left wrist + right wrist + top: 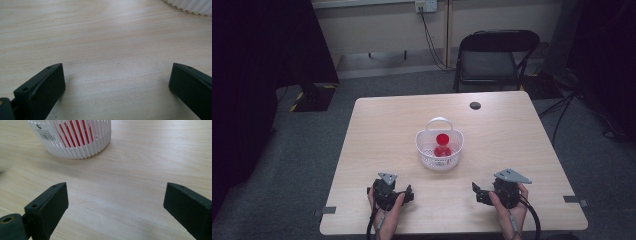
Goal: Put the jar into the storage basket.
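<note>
A pale wood-grain table (492, 135) stands on grey carpet, a black folding chair (492, 60) beyond its far edge. At the table's middle sits a white slatted basket (439, 147) with a red object (442, 142) inside. A dark round spot (475, 105) lies behind the basket. Nearer than the basket, the left gripper (410, 194) and right gripper (475, 192) rest with fingers spread wide, holding nothing.
</note>
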